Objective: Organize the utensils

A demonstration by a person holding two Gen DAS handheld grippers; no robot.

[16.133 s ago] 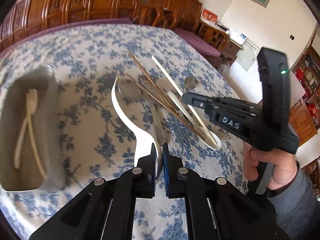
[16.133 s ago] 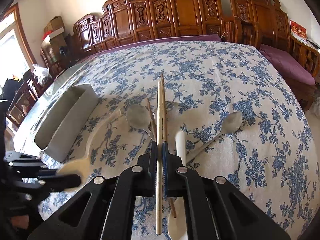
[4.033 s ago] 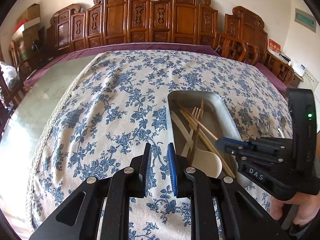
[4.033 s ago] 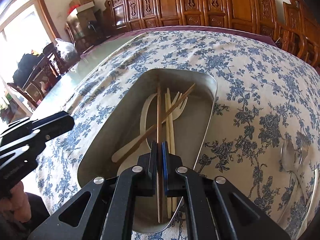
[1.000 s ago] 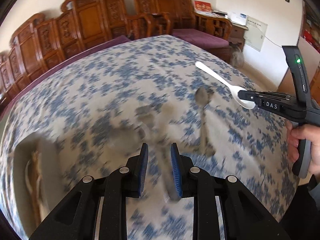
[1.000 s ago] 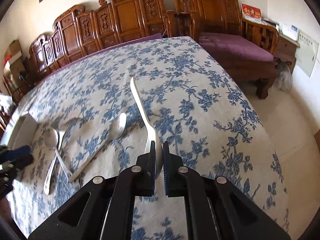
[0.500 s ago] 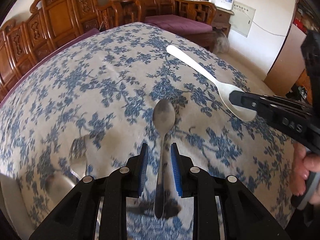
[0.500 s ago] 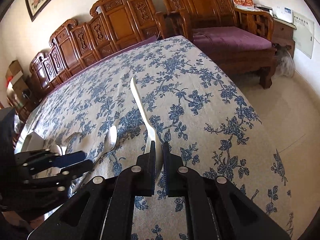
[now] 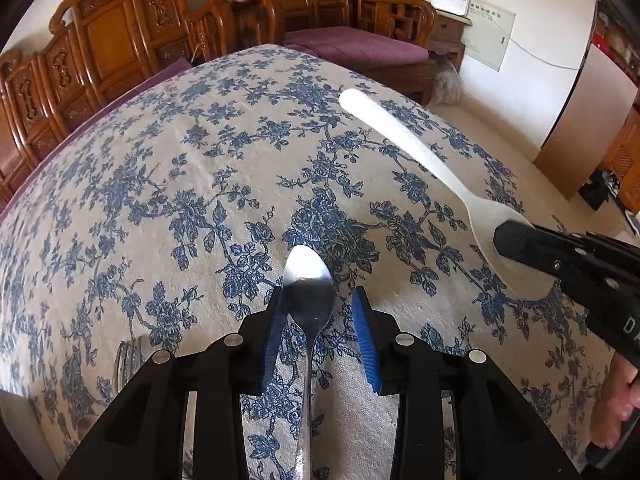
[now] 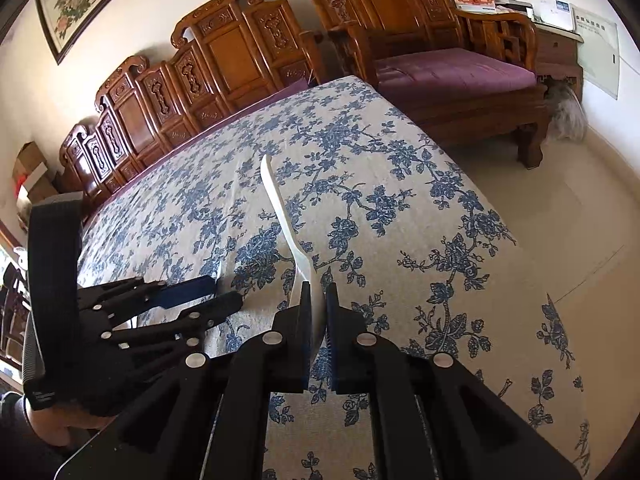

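A metal spoon (image 9: pixel 308 280) lies on the blue-flowered tablecloth (image 9: pixel 160 160), bowl away from me. My left gripper (image 9: pixel 319 294) straddles the bowl. Its jaws are opening, and a gap shows beside the right pad (image 9: pixel 362 320). My right gripper (image 10: pixel 317 292) is shut on the bowl end of a white plastic spoon (image 10: pixel 280 204), whose handle sticks out forward above the cloth. In the left wrist view the white spoon (image 9: pixel 400 136) hangs to the right, gripped by the right gripper (image 9: pixel 504 236). The left gripper (image 10: pixel 224 291) shows low on the left in the right wrist view.
A metal fork (image 9: pixel 128 356) lies on the cloth at lower left, beside the corner of a pale container (image 9: pixel 16 420). Carved wooden chairs (image 10: pixel 240 52) line the far side. The table's edge (image 10: pixel 500 216) drops off to the floor on the right.
My left gripper has come forward and down over the metal spoon, so the bowl now lies between its jaws, which stand a little wider. The right gripper has rolled slightly, still holding the white spoon.
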